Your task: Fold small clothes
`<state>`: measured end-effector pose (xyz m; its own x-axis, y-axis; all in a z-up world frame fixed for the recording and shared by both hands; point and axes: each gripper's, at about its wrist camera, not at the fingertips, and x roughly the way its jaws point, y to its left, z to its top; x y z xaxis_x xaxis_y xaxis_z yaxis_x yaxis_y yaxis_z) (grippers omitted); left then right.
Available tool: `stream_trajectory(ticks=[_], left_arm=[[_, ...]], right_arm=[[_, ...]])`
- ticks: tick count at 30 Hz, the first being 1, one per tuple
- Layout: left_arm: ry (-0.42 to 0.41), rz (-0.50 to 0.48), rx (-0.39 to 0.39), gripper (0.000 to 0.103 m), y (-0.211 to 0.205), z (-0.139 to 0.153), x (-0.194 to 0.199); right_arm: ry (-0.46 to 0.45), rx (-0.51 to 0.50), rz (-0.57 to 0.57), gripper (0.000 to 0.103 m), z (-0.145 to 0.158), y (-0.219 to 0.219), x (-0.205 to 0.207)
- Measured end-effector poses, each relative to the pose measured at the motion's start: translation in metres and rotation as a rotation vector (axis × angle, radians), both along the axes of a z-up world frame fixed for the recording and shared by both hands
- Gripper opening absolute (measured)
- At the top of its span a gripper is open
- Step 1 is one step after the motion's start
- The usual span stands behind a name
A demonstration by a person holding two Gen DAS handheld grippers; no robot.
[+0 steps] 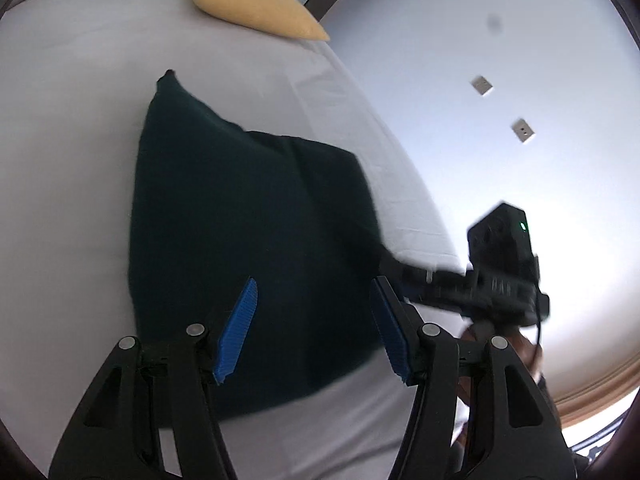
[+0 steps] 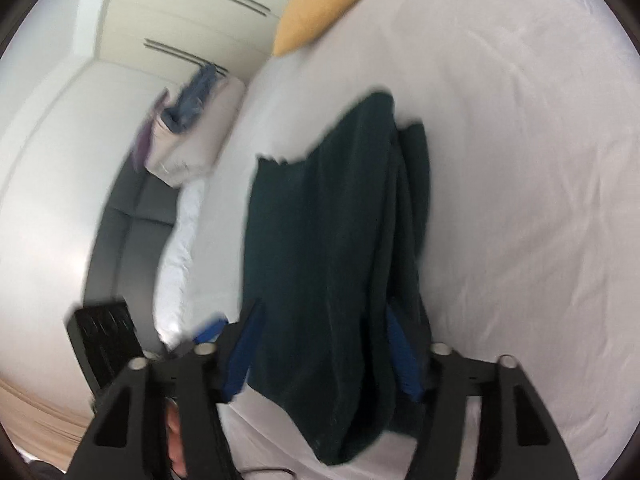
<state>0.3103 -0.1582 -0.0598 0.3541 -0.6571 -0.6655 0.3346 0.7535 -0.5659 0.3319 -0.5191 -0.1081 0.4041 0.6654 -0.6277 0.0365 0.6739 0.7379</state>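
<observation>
Dark green garment [image 1: 248, 248] lies folded on white bed [image 1: 72, 152]; yellow pillow [image 1: 256, 4] at 12 o'clock. Left gripper [image 1: 314, 296] and right gripper [image 2: 320, 312] both open, empty.

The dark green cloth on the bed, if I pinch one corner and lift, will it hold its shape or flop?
Probably flop: the dark green folded cloth lies in soft, wrinkled layers on the white bed sheet, so it would likely drape and unfold. It seems light for its size, and its matte weave suggests little slipping.
</observation>
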Motion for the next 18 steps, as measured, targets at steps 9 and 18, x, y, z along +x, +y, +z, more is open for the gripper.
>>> stream_trajectory(ticks=[9,18], left_arm=[[-0.004,-0.078,0.18,0.057,-0.022,-0.057,0.019],[-0.118,-0.143,0.329,0.057,-0.039,-0.063,0.006]], right_arm=[[0.023,-0.091,-0.036,0.01,-0.023,-0.012,-0.016],[-0.01,-0.007,-0.077,0.017,-0.02,-0.023,-0.031]])
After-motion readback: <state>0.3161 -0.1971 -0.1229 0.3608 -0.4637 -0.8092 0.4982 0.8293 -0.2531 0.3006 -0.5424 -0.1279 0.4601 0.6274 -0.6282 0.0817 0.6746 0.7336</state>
